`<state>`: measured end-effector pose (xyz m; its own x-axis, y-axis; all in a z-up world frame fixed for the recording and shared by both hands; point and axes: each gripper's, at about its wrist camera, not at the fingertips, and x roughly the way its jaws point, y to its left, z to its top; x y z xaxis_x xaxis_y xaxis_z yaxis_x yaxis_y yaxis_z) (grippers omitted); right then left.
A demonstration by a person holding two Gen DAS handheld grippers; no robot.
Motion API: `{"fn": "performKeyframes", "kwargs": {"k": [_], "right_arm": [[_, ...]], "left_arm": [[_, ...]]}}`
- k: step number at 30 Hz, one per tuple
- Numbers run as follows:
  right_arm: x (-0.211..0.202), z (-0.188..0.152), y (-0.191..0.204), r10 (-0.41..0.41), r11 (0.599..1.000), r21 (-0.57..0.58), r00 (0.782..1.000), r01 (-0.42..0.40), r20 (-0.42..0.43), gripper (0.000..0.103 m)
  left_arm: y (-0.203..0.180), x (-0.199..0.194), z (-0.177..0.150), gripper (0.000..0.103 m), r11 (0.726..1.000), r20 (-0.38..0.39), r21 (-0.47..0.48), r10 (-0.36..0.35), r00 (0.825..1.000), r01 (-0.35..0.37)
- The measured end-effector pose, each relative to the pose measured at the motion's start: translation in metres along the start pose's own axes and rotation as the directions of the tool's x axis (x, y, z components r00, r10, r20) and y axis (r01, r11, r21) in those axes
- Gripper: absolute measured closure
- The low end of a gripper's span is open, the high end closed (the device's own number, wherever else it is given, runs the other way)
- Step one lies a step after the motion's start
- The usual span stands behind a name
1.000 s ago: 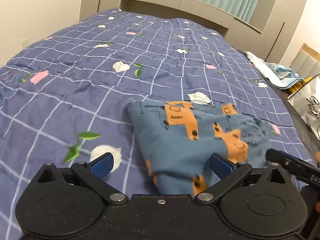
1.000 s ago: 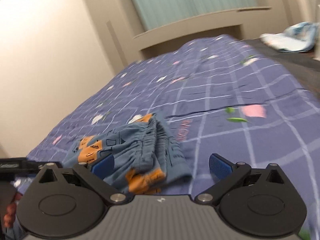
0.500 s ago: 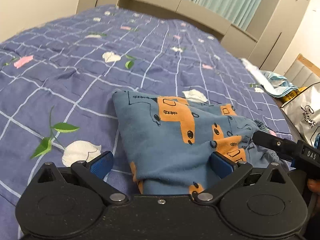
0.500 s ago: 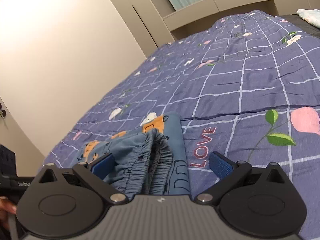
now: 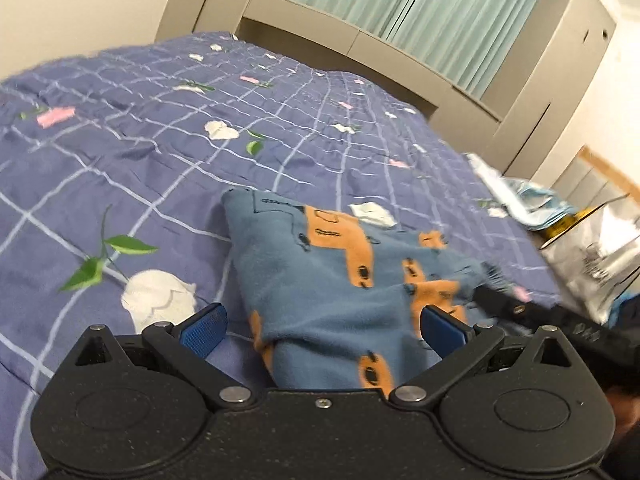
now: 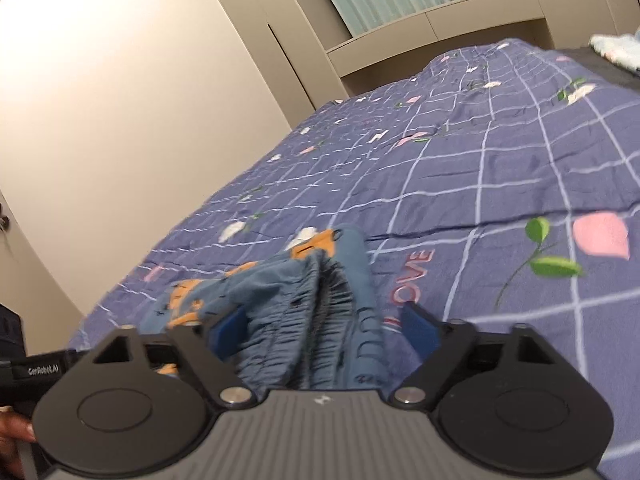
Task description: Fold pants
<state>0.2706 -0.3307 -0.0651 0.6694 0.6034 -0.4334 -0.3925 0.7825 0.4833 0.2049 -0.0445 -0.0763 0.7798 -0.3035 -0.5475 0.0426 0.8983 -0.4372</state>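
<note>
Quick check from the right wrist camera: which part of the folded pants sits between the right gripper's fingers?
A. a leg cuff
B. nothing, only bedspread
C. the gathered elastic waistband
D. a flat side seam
C. In the right wrist view the ruched elastic waistband of the blue pants lies between the blue fingers of the right gripper, which are closing on it but not yet pressing.

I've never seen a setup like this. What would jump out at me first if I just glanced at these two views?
The blue pants with orange cartoon prints catch the eye first, bunched in a folded heap on the purple checked quilt near its front edge. The left gripper stands wide open around one end. At the gathered waistband end, the right gripper is closing its blue pads with the cloth between them.
</note>
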Motion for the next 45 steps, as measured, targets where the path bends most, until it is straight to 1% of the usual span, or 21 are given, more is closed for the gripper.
{"fn": "performKeyframes", "kwargs": {"k": [1,3,6,8,12,15,18,20,23,25,28,29,30,32,35,36,37,39,40,42,45], "right_arm": [[-0.002,-0.002,0.000,0.015,1.000,0.021,1.000,-0.015,0.002,0.032],[-0.005,-0.005,0.000,0.008,0.999,0.050,1.000,-0.009,0.016,0.035],[-0.009,-0.009,0.001,-0.015,0.996,0.088,0.999,0.012,0.041,0.043],[-0.011,-0.015,0.004,-0.031,0.994,0.111,0.998,0.024,0.060,0.051],[-0.013,-0.022,0.023,-0.110,0.992,0.069,0.990,0.104,0.088,0.057],[-0.014,-0.024,0.044,-0.178,0.983,-0.034,0.978,0.183,0.111,0.061],[-0.014,-0.027,0.062,-0.233,0.961,-0.120,0.962,0.250,0.142,0.065],[-0.014,-0.030,0.071,-0.257,0.946,-0.162,0.953,0.282,0.160,0.069],[-0.013,-0.033,0.087,-0.287,0.917,-0.228,0.938,0.327,0.192,0.073],[-0.011,-0.035,0.095,-0.307,0.897,-0.262,0.928,0.357,0.213,0.074],[-0.012,-0.036,0.103,-0.318,0.880,-0.280,0.915,0.383,0.251,0.075],[-0.013,-0.035,0.104,-0.323,0.875,-0.281,0.908,0.394,0.267,0.075],[-0.014,-0.034,0.104,-0.332,0.868,-0.281,0.900,0.408,0.281,0.075],[-0.018,-0.030,0.102,-0.372,0.841,-0.277,0.868,0.465,0.328,0.075],[-0.030,-0.023,0.089,-0.422,0.816,-0.234,0.821,0.528,0.384,0.075],[-0.035,-0.020,0.082,-0.449,0.807,-0.201,0.797,0.556,0.403,0.075],[-0.039,-0.018,0.077,-0.474,0.799,-0.173,0.779,0.576,0.410,0.074],[-0.044,-0.016,0.061,-0.521,0.789,-0.120,0.759,0.603,0.391,0.073],[-0.045,-0.016,0.053,-0.534,0.794,-0.093,0.761,0.601,0.368,0.073],[-0.045,-0.018,0.040,-0.538,0.812,-0.048,0.778,0.581,0.325,0.072],[-0.041,-0.020,0.034,-0.546,0.813,-0.031,0.780,0.582,0.307,0.068]], "left_arm": [[0.001,-0.001,0.001,0.001,1.000,-0.003,-0.011,-0.014,1.000,0.014],[0.000,-0.002,0.002,0.001,0.999,-0.018,-0.014,-0.030,0.999,0.030],[0.002,-0.001,0.002,0.006,0.999,-0.048,-0.030,-0.013,0.999,0.012],[0.003,-0.001,0.002,0.010,0.999,-0.054,-0.039,0.002,0.999,-0.004],[0.001,0.001,0.003,0.013,1.000,-0.065,-0.019,0.011,0.998,-0.012],[0.003,0.003,0.007,0.028,1.000,-0.077,-0.027,-0.009,0.997,0.006],[0.003,0.002,0.011,0.041,1.000,-0.076,-0.029,-0.001,0.997,-0.001],[0.001,-0.001,0.013,0.053,1.000,-0.067,-0.024,0.006,0.998,-0.007],[-0.010,-0.004,0.018,0.060,0.999,-0.041,0.036,0.006,0.999,-0.004],[-0.017,0.000,0.024,0.060,0.997,-0.036,0.074,0.005,0.999,-0.003],[-0.025,0.012,0.035,0.061,0.995,-0.031,0.095,-0.016,0.999,0.019],[-0.029,0.017,0.039,0.065,0.995,-0.028,0.101,-0.027,0.999,0.029],[-0.034,0.024,0.044,0.066,0.993,-0.028,0.106,-0.041,0.999,0.044],[-0.046,0.038,0.051,0.067,0.991,-0.041,0.111,-0.075,0.996,0.080],[-0.071,0.064,0.057,0.066,0.981,-0.069,0.136,-0.128,0.989,0.137],[-0.078,0.072,0.056,0.065,0.978,-0.082,0.143,-0.139,0.987,0.149],[-0.086,0.080,0.055,0.063,0.976,-0.098,0.153,-0.144,0.985,0.158],[-0.097,0.092,0.050,0.060,0.972,-0.122,0.177,-0.132,0.984,0.152],[-0.101,0.096,0.047,0.058,0.971,-0.126,0.190,-0.122,0.985,0.144],[-0.104,0.100,0.041,0.056,0.970,-0.131,0.205,-0.108,0.985,0.134],[-0.097,0.100,0.036,0.050,0.972,-0.138,0.197,-0.100,0.985,0.126]]}}
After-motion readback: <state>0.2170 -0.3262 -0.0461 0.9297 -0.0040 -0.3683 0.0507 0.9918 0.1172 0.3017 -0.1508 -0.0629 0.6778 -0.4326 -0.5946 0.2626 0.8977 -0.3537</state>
